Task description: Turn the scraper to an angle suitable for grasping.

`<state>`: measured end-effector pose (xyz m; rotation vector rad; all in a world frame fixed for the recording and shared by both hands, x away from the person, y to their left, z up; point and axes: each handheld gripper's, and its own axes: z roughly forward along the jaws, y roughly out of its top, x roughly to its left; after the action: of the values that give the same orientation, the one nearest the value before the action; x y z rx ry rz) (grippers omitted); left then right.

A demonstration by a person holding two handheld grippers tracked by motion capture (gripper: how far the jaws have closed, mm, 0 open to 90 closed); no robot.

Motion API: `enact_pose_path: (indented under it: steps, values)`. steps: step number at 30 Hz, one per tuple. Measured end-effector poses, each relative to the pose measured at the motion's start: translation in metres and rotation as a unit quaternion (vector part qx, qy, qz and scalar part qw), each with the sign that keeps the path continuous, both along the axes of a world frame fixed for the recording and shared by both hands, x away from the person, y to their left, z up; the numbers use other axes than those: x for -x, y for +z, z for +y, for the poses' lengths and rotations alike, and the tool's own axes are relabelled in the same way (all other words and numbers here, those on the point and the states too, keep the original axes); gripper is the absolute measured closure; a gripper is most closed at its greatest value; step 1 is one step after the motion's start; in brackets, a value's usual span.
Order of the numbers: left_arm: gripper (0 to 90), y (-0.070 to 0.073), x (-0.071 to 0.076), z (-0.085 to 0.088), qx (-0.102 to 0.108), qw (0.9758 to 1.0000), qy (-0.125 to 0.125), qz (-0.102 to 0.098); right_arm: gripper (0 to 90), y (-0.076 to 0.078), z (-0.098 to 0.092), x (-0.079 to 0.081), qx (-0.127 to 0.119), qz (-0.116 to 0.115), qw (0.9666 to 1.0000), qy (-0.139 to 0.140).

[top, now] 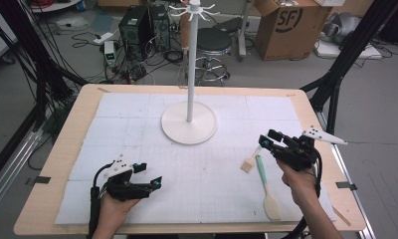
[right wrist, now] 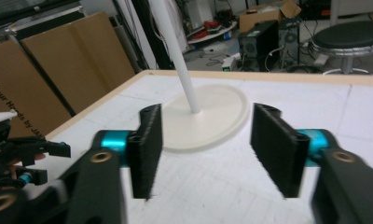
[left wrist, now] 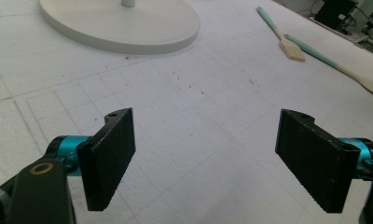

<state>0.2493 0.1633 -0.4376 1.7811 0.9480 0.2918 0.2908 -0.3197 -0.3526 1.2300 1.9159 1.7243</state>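
We find the work at an early stage: neither utensil has been lifted. The brush [top: 250, 162] and the spatula [top: 266, 188], both with teal handles, lie flat on the white mat [top: 137, 114] at the right side of the table [top: 67, 134], just beside one another; whether they touch we cannot tell. The white stand [top: 189, 119] with its hooked crown rises from a round base at the mat's middle, well apart from both utensils, and we see nothing hanging on its hooks.

The right gripper [top: 265, 141] hovers over the upper end of the brush handle. In its own view the right gripper [right wrist: 205, 149] has its jaws partly apart with nothing between them; we see the stand's base beyond the gap. We judge no grip has been made.

The left gripper [top: 151, 174] rests low over the mat at the near left, well apart from the utensils. In its own view the left gripper [left wrist: 205, 158] has its jaws spread wide and empty, with bare mat between them.

In our judgement everything remains to be done: seizing a utensil, lifting it, and presumably carrying it to the stand
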Motion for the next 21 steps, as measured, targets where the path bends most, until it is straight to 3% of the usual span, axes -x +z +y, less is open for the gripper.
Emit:
enact_pose_path:
  steps: [6,11,14,16,19,21]
  values:
    - [20.5,-0.001,-0.001,-0.001,0.001,1.0000,-0.003,0.001,58.8,-0.014,-0.010,0.005,0.015,0.014,0.9997,-0.015]
    - [20.6,0.000,-0.001,-0.003,-0.001,1.0000,-0.006,-0.001,73.7,-0.021,-0.014,0.007,0.024,0.019,0.9993,-0.022]
    - [20.6,0.001,-0.001,-0.003,-0.003,1.0000,-0.004,-0.003,82.5,-0.025,-0.016,0.007,0.010,0.040,0.9991,-0.007]
    - [20.6,0.002,0.001,-0.002,-0.002,1.0000,-0.002,-0.005,84.2,-0.028,-0.018,0.007,-0.008,0.055,0.9984,0.003]
    - [20.7,0.003,0.003,-0.001,0.000,1.0000,-0.002,-0.008,89.5,-0.034,-0.021,0.008,-0.011,0.066,0.9978,0.001]
    - [20.7,0.003,0.004,-0.001,0.000,1.0000,0.001,-0.008,89.6,-0.039,-0.022,0.008,-0.024,0.088,0.9958,0.007]
